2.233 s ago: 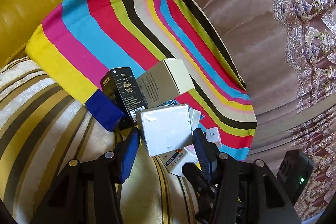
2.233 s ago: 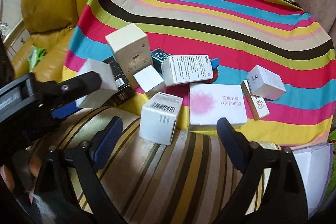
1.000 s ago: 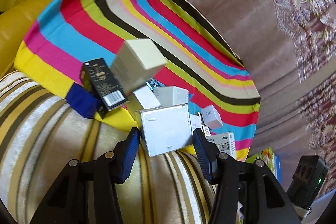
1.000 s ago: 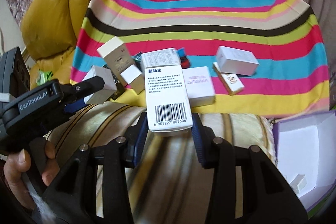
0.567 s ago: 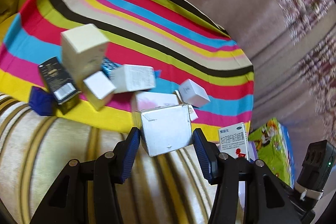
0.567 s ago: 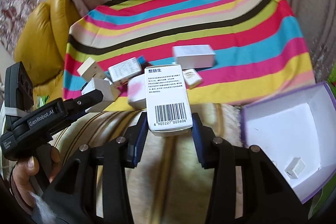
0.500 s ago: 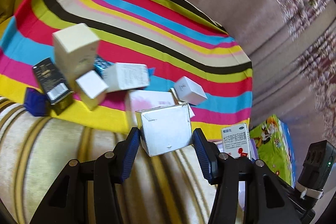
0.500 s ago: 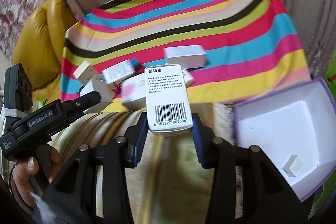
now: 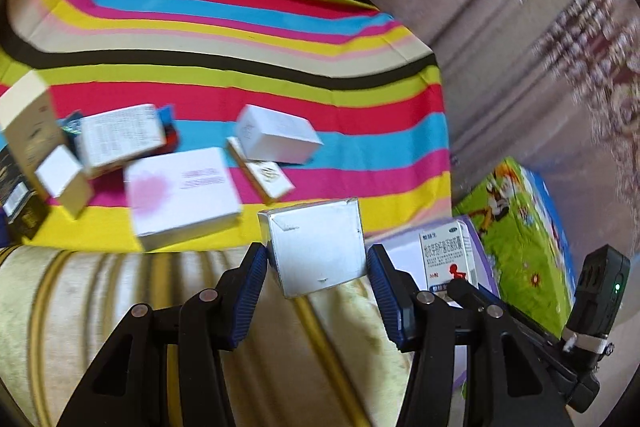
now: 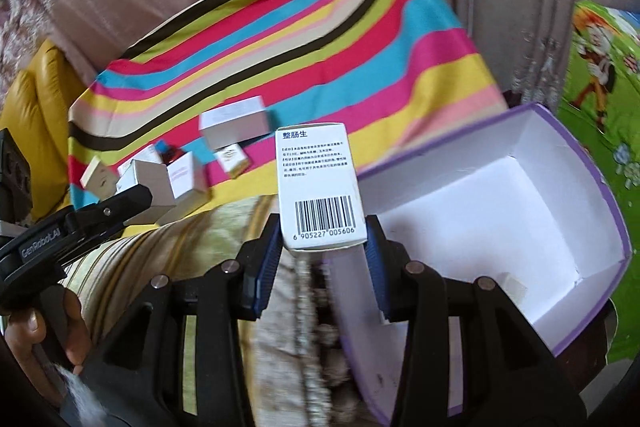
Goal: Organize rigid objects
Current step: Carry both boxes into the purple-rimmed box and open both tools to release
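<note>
My left gripper (image 9: pixel 316 267) is shut on a plain white box (image 9: pixel 318 247), held above the striped sofa cushion. My right gripper (image 10: pixel 322 251) is shut on a white medicine box with a barcode (image 10: pixel 318 187), held upright at the left edge of an open purple-rimmed white box (image 10: pixel 496 211). The left wrist view shows that medicine box (image 9: pixel 448 257) to the right, in front of the purple box. A small white item (image 10: pixel 512 285) lies inside the purple box. Several more boxes lie on the striped cloth (image 9: pixel 224 27), among them a pink-printed white box (image 9: pixel 180 195) and a white carton (image 9: pixel 276 135).
A green cartoon-printed box (image 9: pixel 516 235) lies right of the purple box. A yellow leather cushion (image 10: pixel 28 107) sits at far left. A hand (image 10: pixel 48 323) holds the left gripper's handle. Brown patterned fabric forms the sofa back.
Both grippers have swung to the right with their boxes. The purple box has come in front of the right gripper, and the pile of boxes has slid to the left in both views.
</note>
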`<state>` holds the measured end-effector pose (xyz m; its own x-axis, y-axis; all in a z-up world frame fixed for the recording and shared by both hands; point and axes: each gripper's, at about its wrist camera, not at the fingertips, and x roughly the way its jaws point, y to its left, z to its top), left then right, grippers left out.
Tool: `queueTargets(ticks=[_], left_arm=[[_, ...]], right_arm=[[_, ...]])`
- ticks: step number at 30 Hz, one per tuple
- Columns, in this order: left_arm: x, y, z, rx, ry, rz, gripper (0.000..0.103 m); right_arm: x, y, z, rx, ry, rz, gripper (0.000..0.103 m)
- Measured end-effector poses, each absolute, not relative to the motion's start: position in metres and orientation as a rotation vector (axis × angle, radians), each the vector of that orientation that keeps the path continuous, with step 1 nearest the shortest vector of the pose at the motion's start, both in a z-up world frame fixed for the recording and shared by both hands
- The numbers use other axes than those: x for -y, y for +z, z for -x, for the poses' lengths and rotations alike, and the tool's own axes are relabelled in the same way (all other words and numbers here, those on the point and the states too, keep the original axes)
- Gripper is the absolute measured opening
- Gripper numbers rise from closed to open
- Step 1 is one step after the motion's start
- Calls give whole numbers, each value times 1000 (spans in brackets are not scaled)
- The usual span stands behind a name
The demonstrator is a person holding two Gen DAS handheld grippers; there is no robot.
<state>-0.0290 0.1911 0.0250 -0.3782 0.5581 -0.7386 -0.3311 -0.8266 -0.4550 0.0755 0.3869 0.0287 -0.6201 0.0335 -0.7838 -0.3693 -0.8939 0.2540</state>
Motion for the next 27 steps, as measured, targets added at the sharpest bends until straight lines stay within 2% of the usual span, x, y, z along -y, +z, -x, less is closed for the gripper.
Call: queueTargets(ticks=[12,21,24,27], left_arm=[[-256,20,17,147,2099,1310,53],[-294,20,3,41,1981,1267,53],[-306,20,-3,6,1922,1255,58],[-311,21,-6,-24,1916,1245,66]], right_arm=[[-433,13,-101,-632,2430,1194,45],[-445,11,-111,-589,2352,1156,45],[-449,11,-113,-583,2329,1153,46],[-451,11,-113,-592,2316,1143,61]])
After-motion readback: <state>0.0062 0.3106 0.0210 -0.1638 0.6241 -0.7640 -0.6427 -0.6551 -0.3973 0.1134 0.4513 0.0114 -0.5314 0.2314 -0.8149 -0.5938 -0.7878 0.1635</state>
